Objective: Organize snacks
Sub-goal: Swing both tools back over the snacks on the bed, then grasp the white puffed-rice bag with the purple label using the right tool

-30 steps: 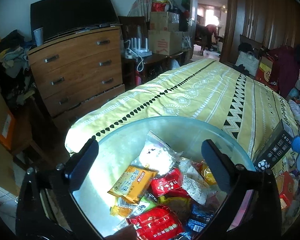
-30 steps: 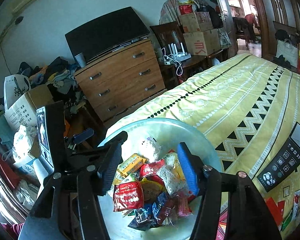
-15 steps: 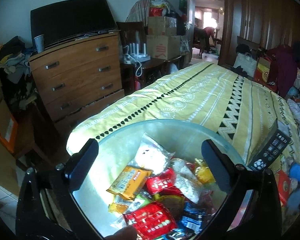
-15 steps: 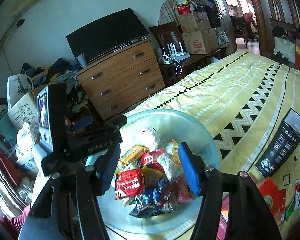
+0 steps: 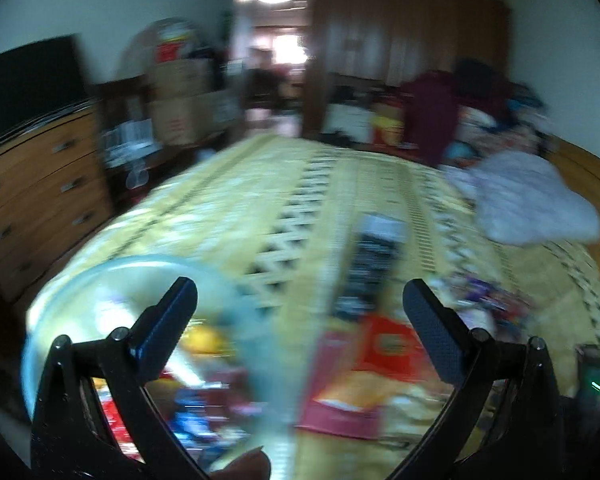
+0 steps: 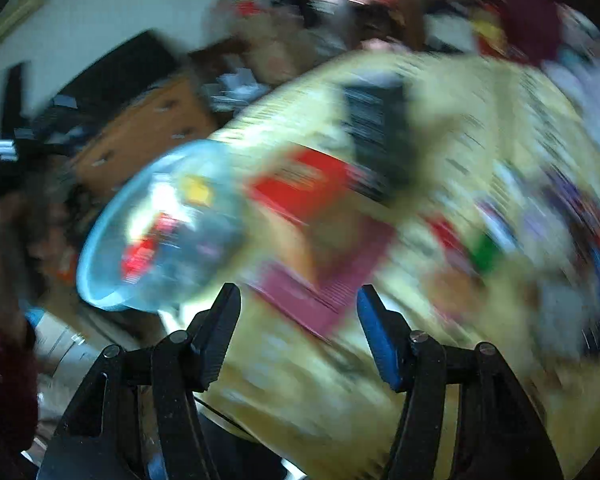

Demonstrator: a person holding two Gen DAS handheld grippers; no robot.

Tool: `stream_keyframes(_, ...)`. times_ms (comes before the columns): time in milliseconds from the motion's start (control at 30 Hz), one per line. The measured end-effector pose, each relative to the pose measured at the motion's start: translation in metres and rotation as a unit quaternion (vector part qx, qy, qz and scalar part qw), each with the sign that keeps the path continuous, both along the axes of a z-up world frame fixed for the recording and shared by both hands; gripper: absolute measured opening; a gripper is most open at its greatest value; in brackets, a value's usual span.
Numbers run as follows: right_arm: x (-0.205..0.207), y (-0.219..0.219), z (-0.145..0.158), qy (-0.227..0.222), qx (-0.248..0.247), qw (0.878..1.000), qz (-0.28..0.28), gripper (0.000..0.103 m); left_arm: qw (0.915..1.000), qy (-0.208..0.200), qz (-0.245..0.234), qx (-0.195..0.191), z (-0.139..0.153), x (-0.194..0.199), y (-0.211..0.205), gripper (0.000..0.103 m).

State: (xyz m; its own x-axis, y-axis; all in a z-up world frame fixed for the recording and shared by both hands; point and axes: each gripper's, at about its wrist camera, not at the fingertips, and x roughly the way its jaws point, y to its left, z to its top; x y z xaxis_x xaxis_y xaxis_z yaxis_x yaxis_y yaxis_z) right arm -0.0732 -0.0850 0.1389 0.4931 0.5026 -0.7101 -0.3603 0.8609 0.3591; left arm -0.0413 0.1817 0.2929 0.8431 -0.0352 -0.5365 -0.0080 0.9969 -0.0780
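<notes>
Both views are smeared by motion. A clear glass bowl [image 5: 112, 268] [image 6: 100, 248] holding several snack packets [image 5: 204, 340] [image 6: 148, 252] sits on the yellow patterned bedspread [image 5: 284, 200] [image 6: 312, 384], at the left of both views. Loose packets lie to its right, among them a red one [image 5: 392, 348] [image 6: 304, 184] and a pink one [image 6: 328, 292]. More packets are scattered further right [image 5: 484, 296] [image 6: 540, 220]. My left gripper [image 5: 300, 300] hangs open over the bowl's right rim and the red packet. My right gripper [image 6: 298, 300] is open above the pink packet, gripping nothing.
A black remote control [image 5: 372, 256] [image 6: 376, 128] lies on the bedspread beyond the packets. A wooden dresser [image 5: 32, 200] [image 6: 148, 136] stands to the left past the bed's edge. A pale bundle of cloth [image 5: 532, 204] lies at the far right. A sleeve [image 6: 0, 360] shows at the left.
Both cameras have swung right, away from the bowl, which now sits at the left of each view. The loose packets on the bedspread have come under the fingers. Both pictures have gone blurry.
</notes>
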Motion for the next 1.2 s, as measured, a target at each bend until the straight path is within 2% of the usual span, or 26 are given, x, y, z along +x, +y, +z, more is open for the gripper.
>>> stream_keyframes(67,-0.002,-0.053,-0.016,0.022,0.000,0.998,-0.057,0.064,0.9984,-0.004,-0.057,0.002,0.004,-0.003,-0.044,0.103)
stream_keyframes(133,-0.002,-0.105,-0.028,0.037,0.008,0.993,-0.108,0.064,0.9926,0.002,-0.122,-0.004,0.002,-0.005,-0.087,0.103)
stream_keyframes(200,0.001,-0.149,-0.035,0.041,0.012,0.988,-0.148,0.064,0.9862,0.012,-0.165,-0.007,-0.007,-0.005,-0.121,0.103)
stream_keyframes(300,0.016,-0.197,-0.041,0.044,0.014,0.981,-0.187,0.064,0.9792,0.046,-0.198,0.011,-0.035,0.004,-0.158,0.103)
stream_keyframes(400,0.047,-0.218,-0.050,0.048,0.012,0.982,-0.181,0.064,0.9729,0.089,-0.213,0.014,-0.069,0.012,-0.179,0.103)
stream_keyframes(467,0.078,-0.219,-0.056,0.049,0.007,0.986,-0.158,0.064,0.9716,0.104,-0.212,0.019,-0.087,0.014,-0.188,0.103)
stream_keyframes(600,0.137,-0.188,-0.073,0.043,-0.018,0.992,-0.113,0.064,0.9720,0.117,-0.203,0.012,-0.118,0.009,-0.194,0.103)
stream_keyframes(733,0.181,-0.151,-0.093,0.039,-0.094,0.991,-0.089,0.067,0.9653,0.168,-0.199,-0.013,-0.160,0.003,-0.203,0.103)
stream_keyframes(800,0.194,-0.137,-0.102,0.041,-0.123,0.988,-0.086,0.068,0.9606,0.181,-0.211,-0.005,-0.177,-0.006,-0.210,0.103)
stream_keyframes(900,0.209,-0.123,-0.117,0.048,-0.147,0.984,-0.087,0.084,0.9584,0.184,-0.218,-0.004,-0.188,-0.015,-0.213,0.103)
stream_keyframes(1067,0.225,-0.106,-0.135,0.048,-0.179,0.980,-0.074,0.084,0.9605,0.189,-0.205,0.002,-0.198,-0.012,-0.208,0.103)
stream_keyframes(1100,0.226,-0.105,-0.137,0.048,-0.185,0.979,-0.069,0.084,0.9608,0.191,-0.201,0.003,-0.200,-0.010,-0.206,0.103)
stream_keyframes(1133,0.227,-0.105,-0.140,0.046,-0.188,0.979,-0.064,0.078,0.9609,0.193,-0.199,0.003,-0.201,-0.010,-0.204,0.103)
stream_keyframes(1200,0.225,-0.110,-0.137,0.045,-0.171,0.982,-0.067,0.076,0.9609,0.196,-0.196,0.001,-0.204,-0.009,-0.202,0.103)
